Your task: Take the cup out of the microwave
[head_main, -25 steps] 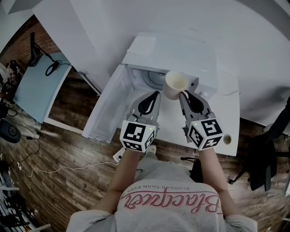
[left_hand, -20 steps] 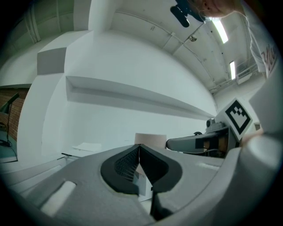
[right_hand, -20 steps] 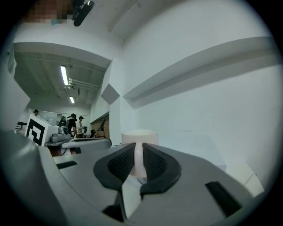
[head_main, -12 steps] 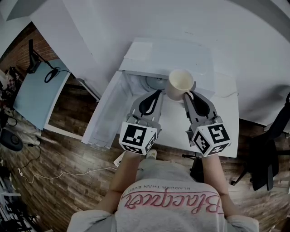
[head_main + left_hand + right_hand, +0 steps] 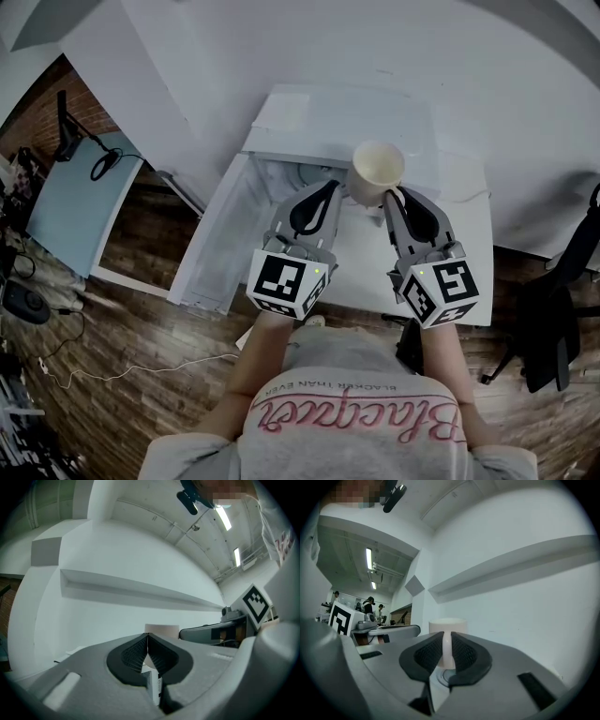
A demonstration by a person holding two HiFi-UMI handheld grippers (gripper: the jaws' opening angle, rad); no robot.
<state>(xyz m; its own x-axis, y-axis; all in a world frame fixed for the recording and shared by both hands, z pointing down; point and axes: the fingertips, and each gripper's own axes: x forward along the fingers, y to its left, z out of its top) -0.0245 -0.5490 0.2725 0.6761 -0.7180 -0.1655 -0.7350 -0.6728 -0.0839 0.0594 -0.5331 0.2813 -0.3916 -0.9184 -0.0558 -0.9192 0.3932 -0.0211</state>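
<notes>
Right gripper [image 5: 447,637] is clamped narrow on the handle of the cup [image 5: 447,624]. The cup sits upright just ahead of its tips, mouth up and held in the air. Just across from it, the left gripper [image 5: 147,635] has its jaws pressed together with nothing between them, the cup just off its right side. Past both grippers is the open microwave [image 5: 347,122], its door [image 5: 211,244] swung out on the left gripper's side, on the white surface [image 5: 469,234].
</notes>
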